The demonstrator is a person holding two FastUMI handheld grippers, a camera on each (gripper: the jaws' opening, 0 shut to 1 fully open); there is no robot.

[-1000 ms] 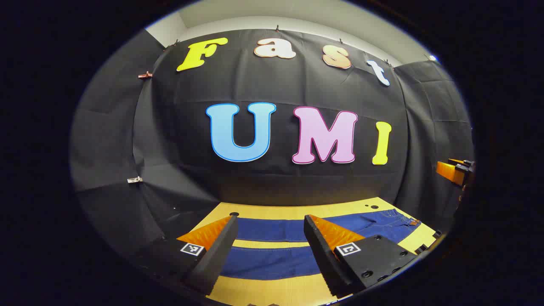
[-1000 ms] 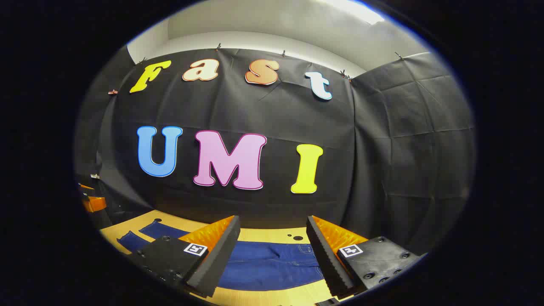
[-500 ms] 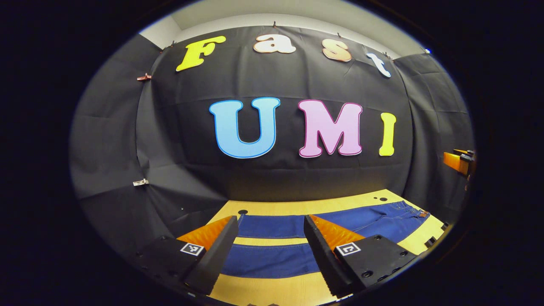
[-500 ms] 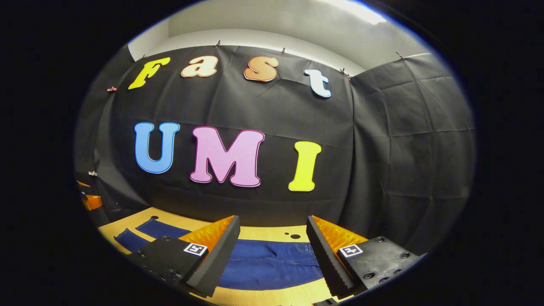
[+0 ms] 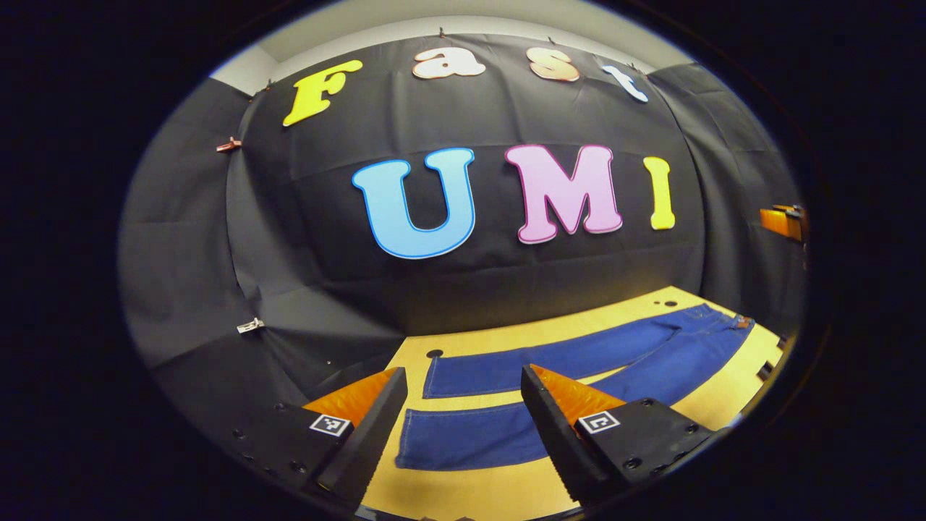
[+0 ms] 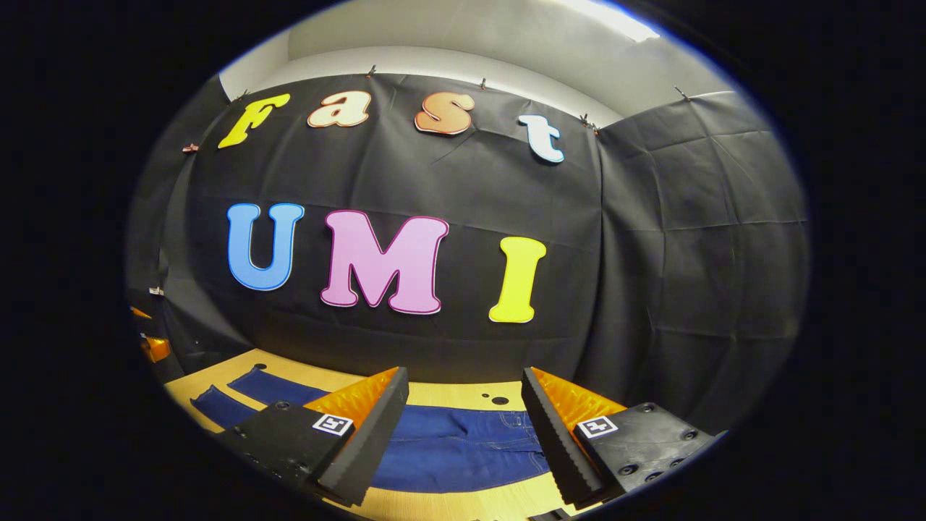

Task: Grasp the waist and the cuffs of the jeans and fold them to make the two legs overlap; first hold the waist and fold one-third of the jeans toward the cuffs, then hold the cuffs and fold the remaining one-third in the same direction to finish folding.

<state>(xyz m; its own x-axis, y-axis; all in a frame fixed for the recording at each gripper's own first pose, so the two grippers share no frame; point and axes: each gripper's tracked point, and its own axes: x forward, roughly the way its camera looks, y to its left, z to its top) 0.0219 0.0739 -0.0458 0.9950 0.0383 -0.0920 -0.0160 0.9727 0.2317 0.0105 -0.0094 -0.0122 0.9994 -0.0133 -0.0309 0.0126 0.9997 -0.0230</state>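
Observation:
Dark blue jeans lie flat on the light wooden table, legs spread apart. In the left gripper view the two cuffs lie nearest, the waist far right. My left gripper hovers open above the near leg's cuff end, holding nothing. The right gripper view has the jeans' upper part just below my open right gripper, with the cuffs far left. An orange bit of the other gripper peeks in at the right edge.
The table's back edge meets the black cloth wall. Small dark holes dot the tabletop near the jeans. Bare wood lies in front of the near leg. An orange gripper part sits at the far left.
The left gripper view has tilted down and drawn back leftward: both cuffs and much more of the jeans and table now show. The right gripper view has barely shifted.

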